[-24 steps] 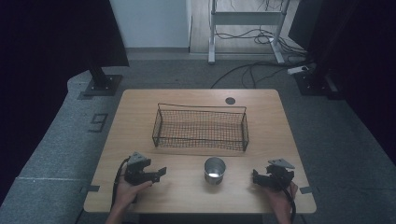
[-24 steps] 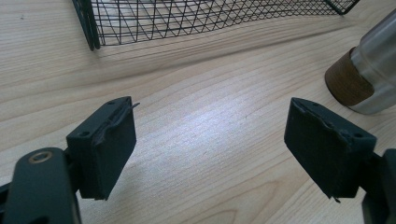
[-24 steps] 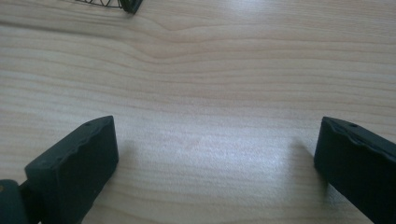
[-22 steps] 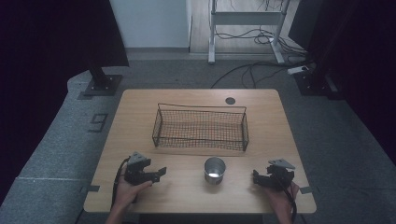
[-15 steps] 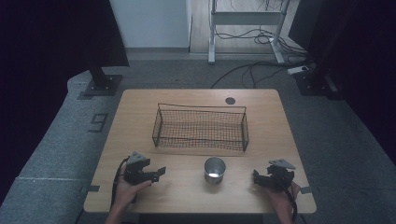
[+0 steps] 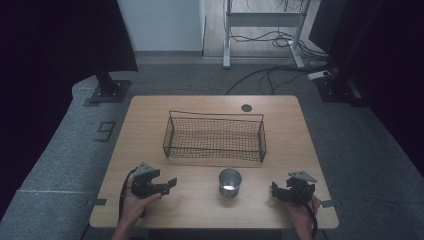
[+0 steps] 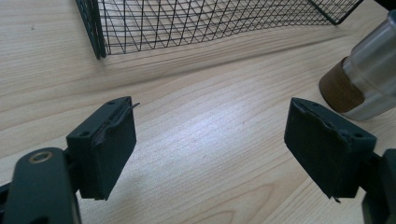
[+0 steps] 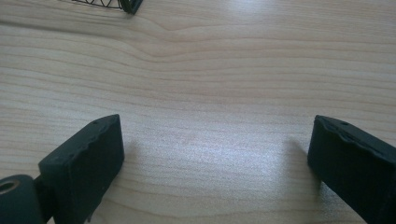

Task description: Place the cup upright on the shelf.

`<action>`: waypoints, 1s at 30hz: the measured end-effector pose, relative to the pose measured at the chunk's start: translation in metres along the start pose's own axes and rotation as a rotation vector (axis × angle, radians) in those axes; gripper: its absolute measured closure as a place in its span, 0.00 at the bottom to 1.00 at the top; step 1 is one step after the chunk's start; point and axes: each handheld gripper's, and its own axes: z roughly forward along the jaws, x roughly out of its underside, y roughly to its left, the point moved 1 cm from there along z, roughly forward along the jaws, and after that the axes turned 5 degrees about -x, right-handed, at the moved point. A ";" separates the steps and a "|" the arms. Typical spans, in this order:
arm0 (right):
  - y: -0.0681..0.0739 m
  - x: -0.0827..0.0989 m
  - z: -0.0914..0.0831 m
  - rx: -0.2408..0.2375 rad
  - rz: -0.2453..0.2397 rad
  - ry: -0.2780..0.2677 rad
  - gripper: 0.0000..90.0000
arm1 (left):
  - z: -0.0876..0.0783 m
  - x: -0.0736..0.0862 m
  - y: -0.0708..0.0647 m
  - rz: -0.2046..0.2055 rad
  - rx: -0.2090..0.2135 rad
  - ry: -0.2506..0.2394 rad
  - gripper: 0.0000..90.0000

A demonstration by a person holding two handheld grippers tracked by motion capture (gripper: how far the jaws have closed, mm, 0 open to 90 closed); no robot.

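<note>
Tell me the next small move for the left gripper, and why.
Probably ease the left gripper toward the metal cup until the cup sits between its jaws. Those jaws stand wide apart over bare table with nothing between them, and the cup stands upright just off to their side, in front of the wire basket.

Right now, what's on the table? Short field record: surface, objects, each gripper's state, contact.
surface: wooden table
basket: black wire basket, mid-table, looks empty
cup: metal cup with a brown base, upright, in front of the basket, between the grippers
left gripper: left gripper near the front edge, jaws apart, nothing between them
right gripper: right gripper near the front edge, jaws apart, nothing between them
contact: neither gripper touches the cup or the basket
</note>
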 end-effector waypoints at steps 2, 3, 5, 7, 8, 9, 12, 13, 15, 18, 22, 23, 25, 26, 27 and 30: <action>0.000 0.000 0.000 0.000 0.000 -0.003 0.05 | -0.001 0.000 -0.001 -0.001 0.004 -0.003 0.19; 0.000 0.001 -0.001 -0.002 0.000 -0.003 0.05 | -0.001 -0.001 -0.001 0.000 0.004 -0.005 0.19; 0.000 0.001 -0.001 -0.002 0.000 -0.004 0.05 | -0.002 -0.001 -0.002 0.000 0.006 -0.006 0.19; 0.000 0.001 -0.001 -0.002 0.000 -0.004 0.05 | -0.002 -0.001 -0.002 0.001 0.008 -0.008 0.19; 0.000 0.001 -0.001 -0.002 -0.001 -0.004 0.05 | -0.003 -0.002 -0.002 0.001 0.010 -0.010 0.19; 0.000 0.001 -0.001 -0.002 -0.001 -0.004 0.05 | -0.003 -0.002 -0.003 0.002 0.011 -0.011 0.19; 0.000 0.001 -0.001 -0.002 -0.001 -0.004 0.05 | -0.004 -0.003 -0.005 0.001 0.024 -0.016 0.19; 0.000 0.001 -0.001 -0.002 -0.001 -0.004 0.05 | -0.005 -0.003 -0.006 0.001 0.028 -0.018 0.19; 0.000 0.001 -0.001 -0.002 -0.001 -0.004 0.05 | -0.005 -0.004 -0.010 0.011 0.032 -0.021 0.19; 0.000 0.001 -0.001 -0.002 -0.001 -0.004 0.05 | -0.004 -0.004 -0.013 0.019 0.035 -0.017 0.19; 0.000 0.001 -0.001 -0.002 -0.001 -0.004 0.05 | -0.002 -0.004 -0.018 0.029 0.041 -0.014 0.19; 0.000 0.001 -0.001 -0.002 -0.001 -0.004 0.05 | -0.002 -0.005 -0.019 0.028 0.043 -0.014 0.19; 0.000 0.001 -0.001 -0.001 0.000 -0.005 0.05 | -0.001 -0.006 -0.022 0.029 0.051 -0.017 0.19; 0.000 0.001 -0.001 0.000 0.001 -0.005 0.05 | -0.001 -0.006 -0.025 0.036 0.056 -0.017 0.19; 0.000 0.001 -0.001 0.001 0.002 -0.005 0.05 | 0.000 -0.007 -0.027 0.041 0.060 -0.016 0.19; 0.000 0.001 -0.001 0.002 0.003 -0.005 0.05 | 0.002 -0.008 -0.034 0.052 0.069 -0.014 0.19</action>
